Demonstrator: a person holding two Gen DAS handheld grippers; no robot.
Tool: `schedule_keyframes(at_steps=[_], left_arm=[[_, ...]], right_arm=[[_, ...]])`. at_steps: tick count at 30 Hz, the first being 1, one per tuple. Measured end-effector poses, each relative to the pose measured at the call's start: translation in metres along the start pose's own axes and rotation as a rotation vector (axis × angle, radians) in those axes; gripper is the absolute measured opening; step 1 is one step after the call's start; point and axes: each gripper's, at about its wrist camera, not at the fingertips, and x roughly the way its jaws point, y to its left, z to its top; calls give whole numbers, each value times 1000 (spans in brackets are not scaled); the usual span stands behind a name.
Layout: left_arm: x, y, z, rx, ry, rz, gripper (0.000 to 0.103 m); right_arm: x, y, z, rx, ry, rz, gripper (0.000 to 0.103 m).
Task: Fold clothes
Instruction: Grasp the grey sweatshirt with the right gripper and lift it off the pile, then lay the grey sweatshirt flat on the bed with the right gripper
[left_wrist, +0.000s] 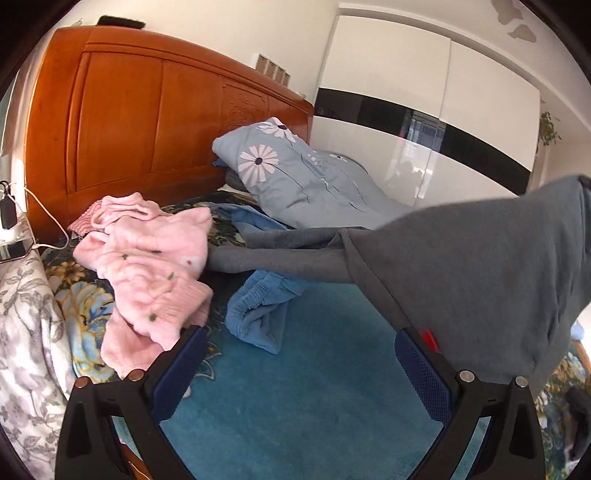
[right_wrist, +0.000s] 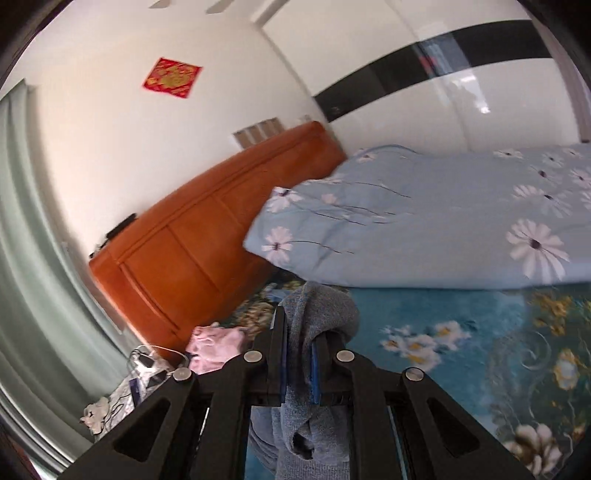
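Observation:
A grey garment (left_wrist: 461, 277) hangs stretched in the air on the right of the left wrist view, its far end trailing onto the bed. My right gripper (right_wrist: 301, 325) is shut on a bunch of this grey garment (right_wrist: 317, 306), which spills down between the fingers. My left gripper (left_wrist: 299, 334) is open above the bed with nothing between its pads; the grey cloth drapes past the outside of its right finger (left_wrist: 417, 362). A pink fleece garment (left_wrist: 147, 258) lies crumpled at the left. A blue garment (left_wrist: 258, 314) lies bunched in the middle.
The bed carries a teal floral blanket (left_wrist: 314, 406) and a light-blue daisy duvet (left_wrist: 306, 184) toward the back. An orange wooden headboard (left_wrist: 129, 129) stands behind, a white wardrobe (left_wrist: 424, 92) beyond. Chargers and a cable (left_wrist: 14, 229) sit at the bedside.

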Motion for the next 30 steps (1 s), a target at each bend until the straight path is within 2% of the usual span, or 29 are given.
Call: schedule_keyframes(at_steps=[3,6,10,16,19,21,23,27,29,30], left_arm=[[5,-23,-1,31,28,-8,103],[14,-42,0,37,55,-22,103],[31,-56,-4,71,114,-54,103],[63,-49,-10,131,182,10,103],[79,-33,-10,111,210,29,103],[87,-21,-12,84,228,37,103],[95,-11,-16,59,245,49,103],[106,3,-23,48,264,59,103],[111,6,-24,48,271,61,103],[113,7,-24,48,274,61,103]], right_arm=[[-47,-67,-18,89,-30,-136,10],[-85,-104,-26,107,-66,-253,10],[-83,-136,-50,117,3,-345,10],[-55,-172,-88,126,122,-448,13],[-48,-172,-96,80,139,-514,13],[-46,-166,-97,34,148,-554,27],[-51,-153,-97,-30,149,-599,51],[-53,-124,-100,-160,154,-760,52],[-31,-104,-101,-228,156,-728,52],[-9,-92,-103,-255,175,-665,52]])
